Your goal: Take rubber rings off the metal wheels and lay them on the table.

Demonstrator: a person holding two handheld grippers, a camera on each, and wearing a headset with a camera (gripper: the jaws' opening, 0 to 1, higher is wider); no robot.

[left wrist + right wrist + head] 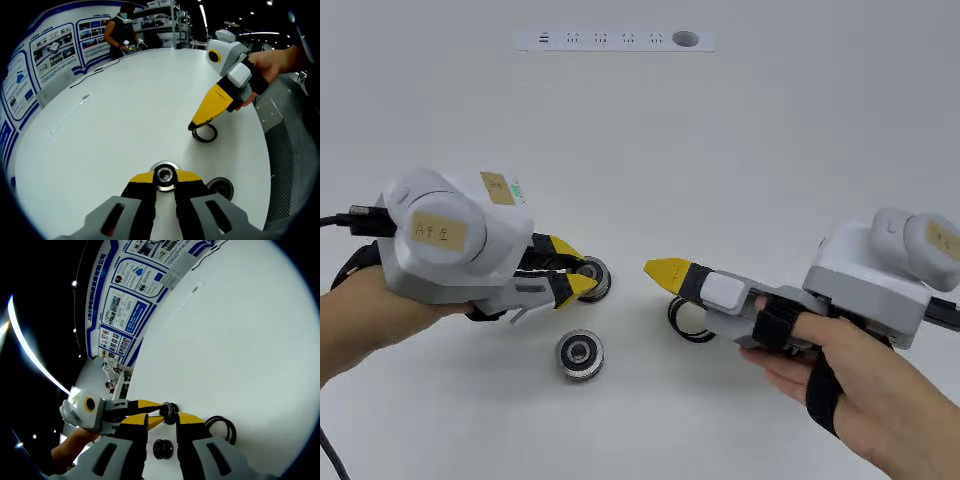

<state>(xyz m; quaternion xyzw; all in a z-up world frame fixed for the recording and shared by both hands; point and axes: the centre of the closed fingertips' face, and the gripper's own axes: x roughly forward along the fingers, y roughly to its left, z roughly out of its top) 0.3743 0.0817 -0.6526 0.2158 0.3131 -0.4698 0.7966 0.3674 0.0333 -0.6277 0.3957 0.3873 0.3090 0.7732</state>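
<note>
Looking down at a white table [740, 150], I take the loose metal wheel [580, 354] lying flat on it as my marker. Just beyond that wheel and slightly to its right, the left gripper [575, 267] has its yellow-tipped jaws clenched on a second metal wheel [595, 279]. It is held on edge, and I cannot tell whether it touches the table. To the right of the loose metal wheel, black rubber rings [688, 318] lie overlapped on the table, free of any wheel. The right gripper [668, 272] hovers over those rings, its tip pointing back toward the second metal wheel. Its jaws look pressed together with nothing between them. Far beyond the loose metal wheel, a white power strip [613, 40] lies on the table.
</note>
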